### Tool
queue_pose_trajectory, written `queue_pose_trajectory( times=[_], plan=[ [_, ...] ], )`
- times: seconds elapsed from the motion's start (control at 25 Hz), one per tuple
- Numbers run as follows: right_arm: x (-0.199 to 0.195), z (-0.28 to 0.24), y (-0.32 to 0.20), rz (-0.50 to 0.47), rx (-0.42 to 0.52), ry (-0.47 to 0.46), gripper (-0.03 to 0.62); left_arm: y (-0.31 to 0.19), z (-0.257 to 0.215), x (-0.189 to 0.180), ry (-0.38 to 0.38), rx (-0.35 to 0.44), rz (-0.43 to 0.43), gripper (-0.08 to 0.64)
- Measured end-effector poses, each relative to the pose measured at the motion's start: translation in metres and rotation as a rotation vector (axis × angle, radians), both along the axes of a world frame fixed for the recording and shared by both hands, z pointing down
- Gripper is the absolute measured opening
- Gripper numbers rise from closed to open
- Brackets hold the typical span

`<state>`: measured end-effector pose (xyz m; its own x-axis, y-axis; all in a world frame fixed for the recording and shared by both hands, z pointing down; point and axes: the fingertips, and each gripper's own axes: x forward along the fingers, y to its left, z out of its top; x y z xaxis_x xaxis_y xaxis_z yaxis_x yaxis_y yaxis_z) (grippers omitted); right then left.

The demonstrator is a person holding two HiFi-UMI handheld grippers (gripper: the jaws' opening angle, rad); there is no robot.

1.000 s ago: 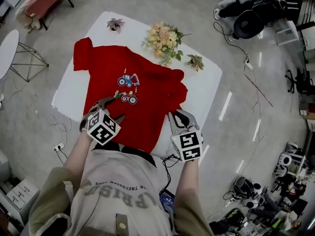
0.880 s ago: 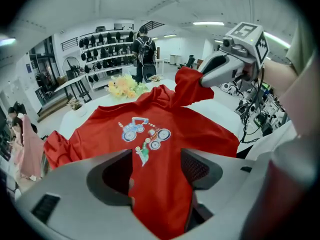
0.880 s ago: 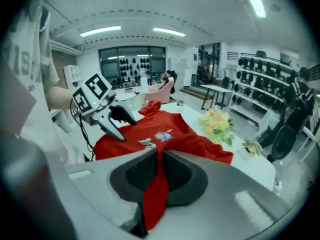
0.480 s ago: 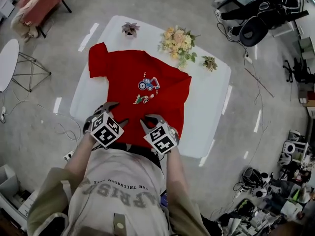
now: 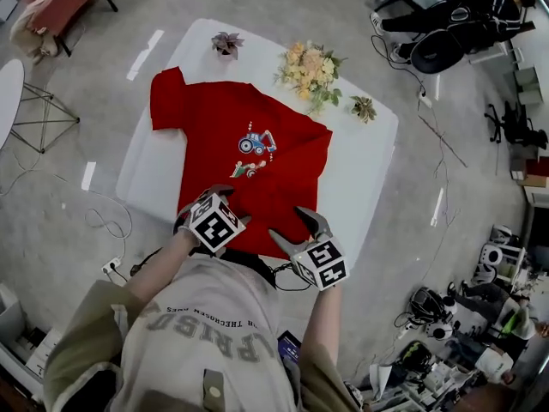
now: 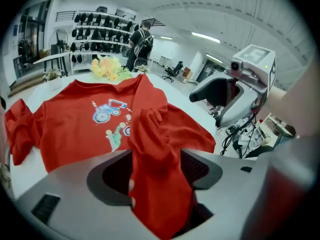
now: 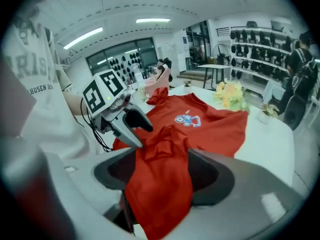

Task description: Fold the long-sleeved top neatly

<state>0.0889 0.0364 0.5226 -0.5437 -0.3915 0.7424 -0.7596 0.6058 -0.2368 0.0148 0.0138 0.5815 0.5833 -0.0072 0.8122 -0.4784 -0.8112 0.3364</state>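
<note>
The red long-sleeved top [image 5: 249,166] lies spread on the white table [image 5: 364,174], its tractor print facing up and one sleeve out at the far left. Both grippers are at its near hem. My left gripper [image 5: 230,202] stands open, and a raised fold of the red cloth [image 6: 150,129] runs between its jaws [image 6: 156,154]. My right gripper [image 5: 287,223] has just been opening its jaws; a bunched fold of the top [image 7: 165,139] still lies loose between them [image 7: 162,154]. The left gripper [image 7: 127,121] shows close beside it in the right gripper view.
A bouquet [image 5: 309,67] and two small plants [image 5: 226,43] [image 5: 364,108] stand along the table's far edge. Bare table shows to the right of the top. Cables, chairs and equipment are on the floor around it. A person [image 6: 140,36] stands far off by shelves.
The right gripper slid left along the hem, then back right, and its jaws have spread. The left gripper shifted right, so the two stand closer than before.
</note>
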Motion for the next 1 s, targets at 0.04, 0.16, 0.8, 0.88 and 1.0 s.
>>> queue_pose_trajectory(
  times=[0.04,0.16,0.8,0.88,1.0],
  plan=[
    [0.014,0.001,-0.003,0.016,0.007,0.026,0.318,0.002,0.007,0.006,-0.016,-0.005,0.0,0.302],
    [0.05,0.003,-0.019,0.031,0.045,0.108,0.317,-0.001,0.019,0.014,-0.064,0.052,-0.011,0.261],
    [0.08,0.049,-0.081,-0.328,0.114,0.193,0.316,0.009,0.018,-0.115,-0.46,0.213,0.16,0.268],
    [0.082,0.05,-0.091,-0.327,0.128,0.181,0.316,0.01,0.005,-0.104,-0.379,0.195,-0.031,0.282],
    [0.092,0.058,-0.116,-0.25,0.138,0.172,0.316,0.007,-0.001,-0.071,-0.291,0.201,-0.283,0.285]
  ],
)
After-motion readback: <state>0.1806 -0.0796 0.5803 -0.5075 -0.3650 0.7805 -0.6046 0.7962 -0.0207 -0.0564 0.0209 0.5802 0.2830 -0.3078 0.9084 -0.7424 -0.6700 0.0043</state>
